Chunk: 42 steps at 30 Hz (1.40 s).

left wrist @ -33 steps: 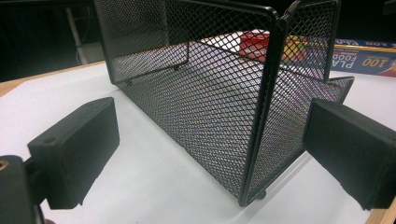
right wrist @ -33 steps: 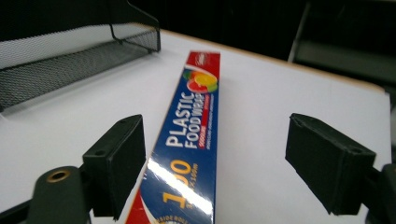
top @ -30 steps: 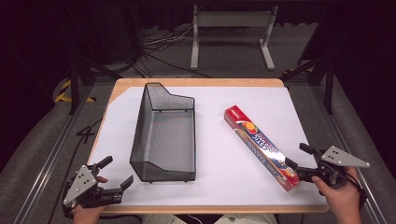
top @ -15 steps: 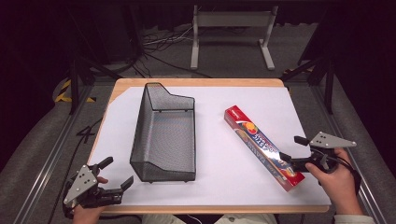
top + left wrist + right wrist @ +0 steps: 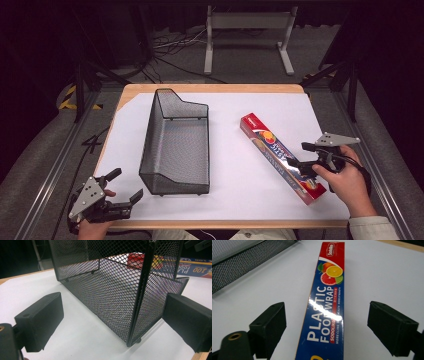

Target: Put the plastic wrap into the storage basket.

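A long blue and red box of plastic food wrap [image 5: 277, 153] [image 5: 324, 307] lies slantwise on the white table cover at the right. My right gripper [image 5: 304, 159] [image 5: 334, 330] hangs open over its near half, one jaw on each side of the box without touching it. A black wire-mesh basket [image 5: 175, 142] [image 5: 120, 282] stands lengthwise at the middle left. My left gripper [image 5: 125, 187] [image 5: 112, 322] is open at the front left corner of the table, facing the basket's near corner, with nothing between its jaws.
The white sheet [image 5: 230, 110] covers a wooden table [image 5: 210, 88] whose edge shows at the back and front. Beyond the table stand a metal frame [image 5: 247, 35] and loose cables on the dark floor. Metal rails run along both sides.
My right gripper has moved in from the table's right edge toward the wrap box and now straddles its near half. The left gripper has stayed put.
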{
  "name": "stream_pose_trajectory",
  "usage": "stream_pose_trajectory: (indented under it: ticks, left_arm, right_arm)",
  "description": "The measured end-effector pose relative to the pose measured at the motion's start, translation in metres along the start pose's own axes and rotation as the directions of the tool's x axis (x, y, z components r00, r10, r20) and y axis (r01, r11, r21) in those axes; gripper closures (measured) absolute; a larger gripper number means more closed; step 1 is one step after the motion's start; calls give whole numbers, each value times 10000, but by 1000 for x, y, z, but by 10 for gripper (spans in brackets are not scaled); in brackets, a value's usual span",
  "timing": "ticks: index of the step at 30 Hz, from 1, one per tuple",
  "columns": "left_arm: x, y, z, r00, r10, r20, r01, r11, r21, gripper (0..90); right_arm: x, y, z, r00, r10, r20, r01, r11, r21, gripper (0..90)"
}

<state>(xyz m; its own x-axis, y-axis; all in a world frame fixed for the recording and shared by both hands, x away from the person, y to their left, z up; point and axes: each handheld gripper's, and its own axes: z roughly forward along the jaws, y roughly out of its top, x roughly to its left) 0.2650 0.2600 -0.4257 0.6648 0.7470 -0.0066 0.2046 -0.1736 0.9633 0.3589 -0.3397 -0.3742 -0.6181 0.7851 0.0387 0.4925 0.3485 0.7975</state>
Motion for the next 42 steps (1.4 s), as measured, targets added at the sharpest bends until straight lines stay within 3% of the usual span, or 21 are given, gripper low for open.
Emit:
stream_pose_trajectory:
  ticks: [11,19,27,35,42]
  left_arm:
    - [0,0,0,9999,21,-102,-21,10000,-17,49]
    - [0,0,0,9999,9,-101,-9,10000,-19,49]
    - [0,0,0,9999,30,-116,-30,10000,6,50]
    - [0,-1,0,10000,39,-62,-39,10000,69,50]
    - [0,-1,0,10000,43,-61,-43,10000,66,50]
  right_arm:
    - [5,7,29,9999,139,22,-141,9935,1128,142]
    - [7,10,45,9997,-170,200,131,9833,1816,135]
    - [8,12,59,9994,-228,254,152,9639,2659,129]
    - [9,13,71,9984,-317,474,128,9346,3555,133]
    - [10,13,78,9973,-426,603,136,9088,4170,201]
